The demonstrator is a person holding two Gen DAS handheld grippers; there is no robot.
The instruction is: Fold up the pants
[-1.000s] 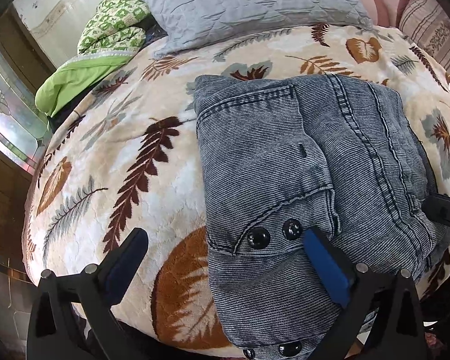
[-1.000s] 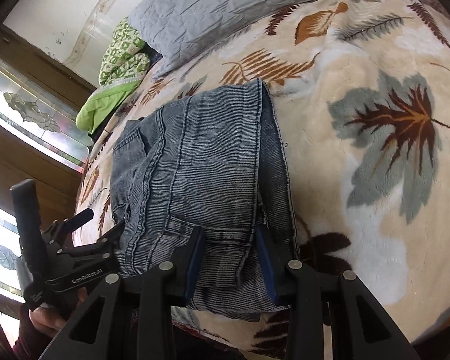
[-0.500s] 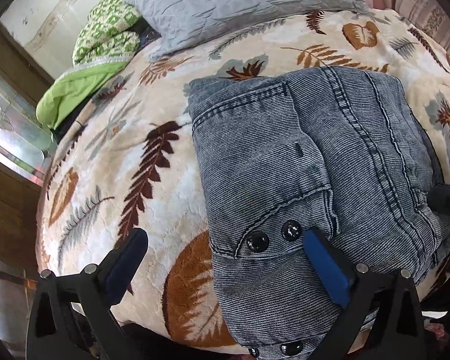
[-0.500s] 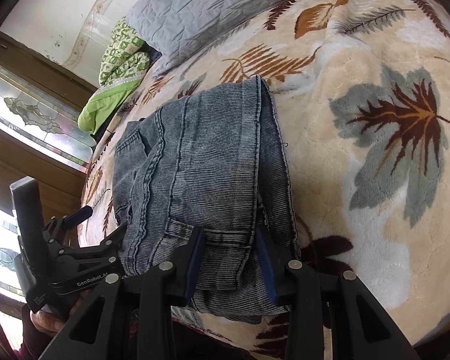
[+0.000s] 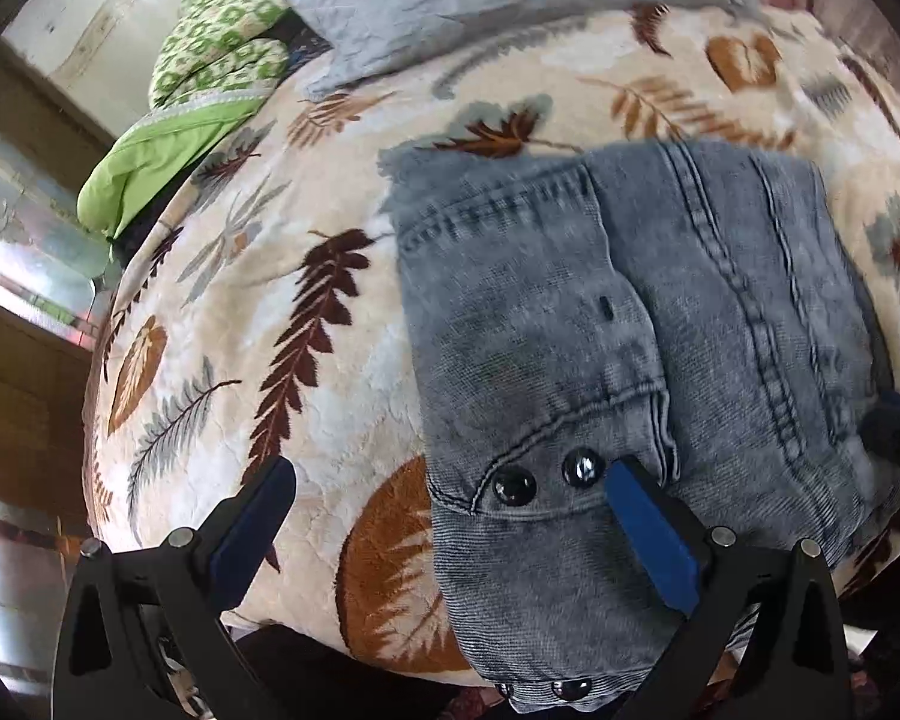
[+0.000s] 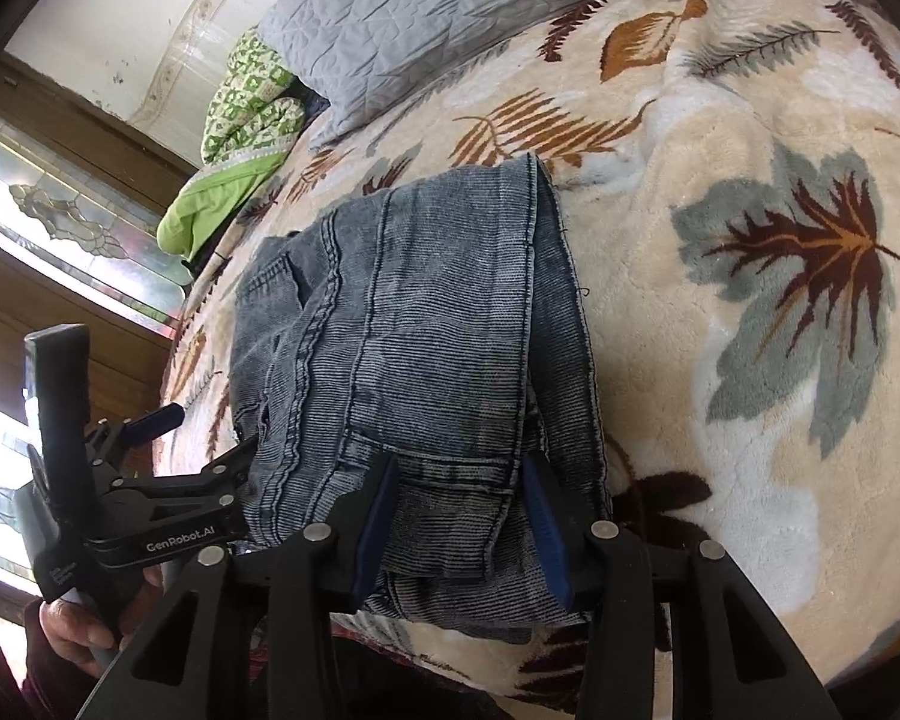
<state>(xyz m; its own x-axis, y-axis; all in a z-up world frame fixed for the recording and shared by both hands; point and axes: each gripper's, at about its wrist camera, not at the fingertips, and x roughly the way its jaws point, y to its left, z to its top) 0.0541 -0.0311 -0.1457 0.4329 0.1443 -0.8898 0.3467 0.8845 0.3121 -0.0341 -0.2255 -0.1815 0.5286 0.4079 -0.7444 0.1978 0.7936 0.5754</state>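
Pants (image 5: pixel 660 330) lie folded into a compact bundle on the blanket (image 5: pixel 258 396), near the bed's front edge, w/ some denim hanging over it. Pillow (image 6: pixel 450 24) and green cloth (image 6: pixel 234 144) sit well apart at the far end.

Left gripper (image 5: pixel 450 516): jaws spread wide, holding nothing. One finger is over bare blanket, the other over the bundle's near corner beside two black studs (image 5: pixel 549 479). Can't tell if that finger touches the denim.

Right gripper (image 6: pixel 459 519): jaws partly closed around the near edge of the pants by the pocket seam, pads at either side of a fabric ridge. Looks like a pinch, but firm contact isn't clear.

Fold looks close to done; prob just a final squaring or release left.

Risks, as I judge them:
- Bundle sits near the bed edge, so a pull toward the person could drag it off or slide the layers apart.
- If the right gripper pinches only the top layer, lifting peels the fold open.
- Plush blanket may snag and bunch under the denim if it's dragged vs lifted.
- Left finger near the studs could catch the corner and flip it.
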